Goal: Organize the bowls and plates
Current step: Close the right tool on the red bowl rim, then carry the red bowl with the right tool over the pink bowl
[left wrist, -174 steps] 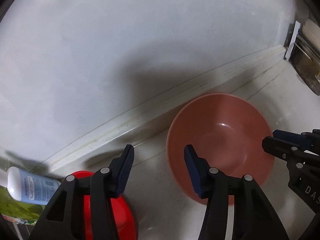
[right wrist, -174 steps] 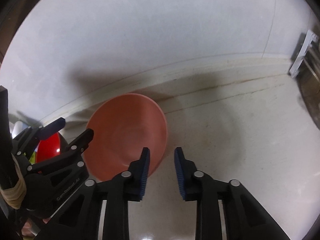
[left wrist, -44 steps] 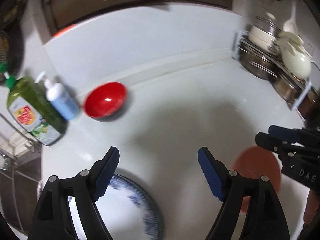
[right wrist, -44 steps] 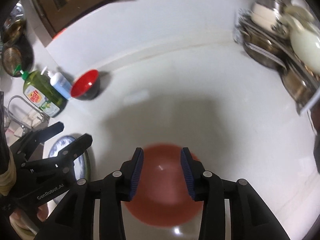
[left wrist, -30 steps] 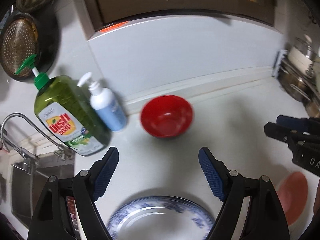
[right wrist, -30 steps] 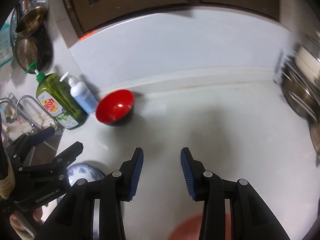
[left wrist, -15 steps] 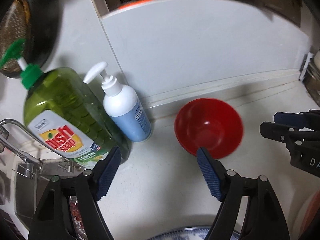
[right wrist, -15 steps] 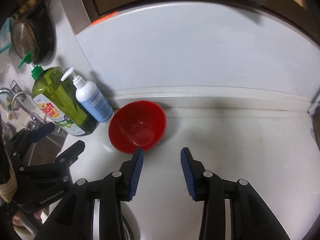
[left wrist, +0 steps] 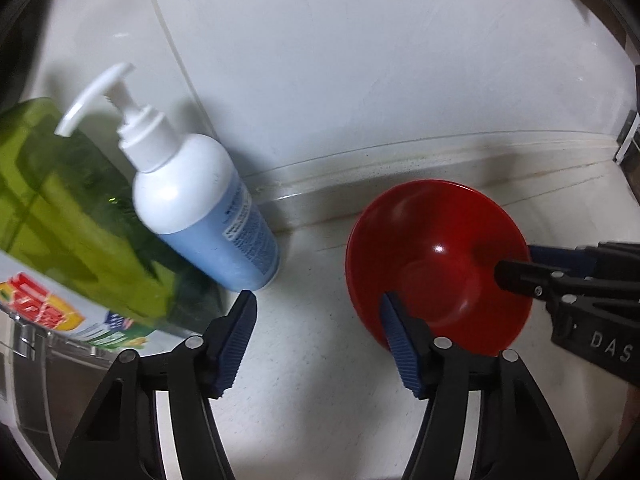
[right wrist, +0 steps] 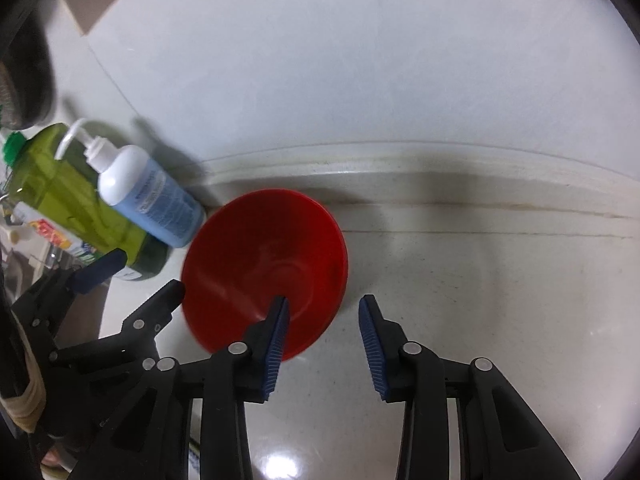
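A red bowl point(left wrist: 436, 264) stands on the white counter near the back wall; it also shows in the right wrist view point(right wrist: 264, 268). My left gripper point(left wrist: 320, 332) is open, its right finger over the bowl's near-left rim, its left finger outside the bowl. My right gripper point(right wrist: 324, 328) is open, its left finger over the bowl's near-right rim, its right finger on the counter side. Each gripper shows in the other's view. Nothing is held.
A white and blue pump bottle point(left wrist: 200, 208) and a green dish soap bottle point(left wrist: 64, 232) stand left of the bowl, close to it. The sink edge point(left wrist: 36, 364) lies at lower left. The back wall runs just behind the bowl.
Both grippers have moved forward and down to the red bowl, which now fills more of each view. The pink bowl and the blue patterned plate have left view.
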`<state>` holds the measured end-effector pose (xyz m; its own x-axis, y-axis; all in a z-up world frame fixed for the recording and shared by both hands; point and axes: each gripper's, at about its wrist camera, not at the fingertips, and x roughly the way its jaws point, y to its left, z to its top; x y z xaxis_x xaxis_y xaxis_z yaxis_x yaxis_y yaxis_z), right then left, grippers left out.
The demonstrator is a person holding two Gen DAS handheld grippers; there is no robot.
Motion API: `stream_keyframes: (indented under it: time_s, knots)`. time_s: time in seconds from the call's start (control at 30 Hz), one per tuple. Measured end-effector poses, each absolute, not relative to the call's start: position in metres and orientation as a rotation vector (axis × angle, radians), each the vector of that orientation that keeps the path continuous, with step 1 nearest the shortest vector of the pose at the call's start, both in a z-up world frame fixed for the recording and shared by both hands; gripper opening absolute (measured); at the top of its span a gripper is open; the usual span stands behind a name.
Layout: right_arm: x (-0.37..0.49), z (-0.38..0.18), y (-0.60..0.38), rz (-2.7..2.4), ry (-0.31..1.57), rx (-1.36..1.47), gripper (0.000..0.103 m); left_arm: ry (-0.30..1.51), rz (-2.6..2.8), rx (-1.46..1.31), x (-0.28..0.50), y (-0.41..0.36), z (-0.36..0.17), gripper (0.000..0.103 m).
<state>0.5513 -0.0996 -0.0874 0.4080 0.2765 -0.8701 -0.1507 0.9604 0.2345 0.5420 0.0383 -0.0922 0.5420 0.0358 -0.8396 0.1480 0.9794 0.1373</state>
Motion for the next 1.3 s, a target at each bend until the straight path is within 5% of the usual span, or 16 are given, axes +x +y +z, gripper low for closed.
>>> stream_keyframes:
  time_s: [0.33, 0.73, 1.3]
  knots:
    - [0.564, -0.106, -0.097, 0.278, 1.171, 0.154, 0.017, 1.1, -0.177, 0.112, 0.564, 0.03, -0.111, 0.017]
    - [0.556, -0.103, -0.11, 0.237, 1.204, 0.232, 0.012, 1.102, -0.195, 0.071, 0.539, 0.02, -0.088, 0.014]
    - [0.442, -0.027, -0.161, 0.123, 1.098, 0.263, 0.012, 0.993, -0.396, 0.061, 0.435, -0.022, -0.011, 0.014]
